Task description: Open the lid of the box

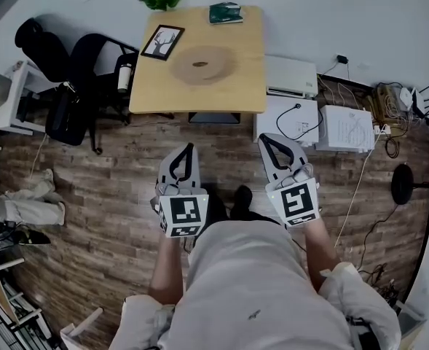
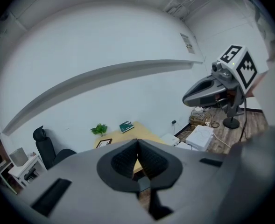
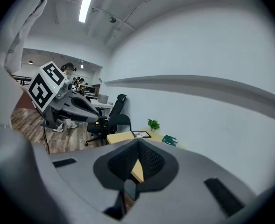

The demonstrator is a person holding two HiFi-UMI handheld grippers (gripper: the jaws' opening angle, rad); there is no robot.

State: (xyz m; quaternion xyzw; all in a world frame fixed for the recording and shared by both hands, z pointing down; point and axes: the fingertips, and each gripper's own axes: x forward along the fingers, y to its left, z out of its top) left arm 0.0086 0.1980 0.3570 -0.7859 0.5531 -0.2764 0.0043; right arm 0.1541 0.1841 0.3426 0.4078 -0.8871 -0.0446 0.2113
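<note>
Plainly approach stage: left gripper (image 1: 188, 150) and right gripper (image 1: 266, 141) both closed, empty, mid-frame, well apart from worktop (image 1: 247, 57) at top centre. Round tan box (image 1: 202, 64), probably, sat there, small in view. Best: step closer, part jaws before reaching its top.

blurred: round tan flat object (image 1: 202, 64), kind unclear | too small: dark green item (image 1: 225, 12) at far edge of light wooden surface (image 1: 152, 93) | cut off: person's torso (image 1: 258, 290), bottom edge
</note>
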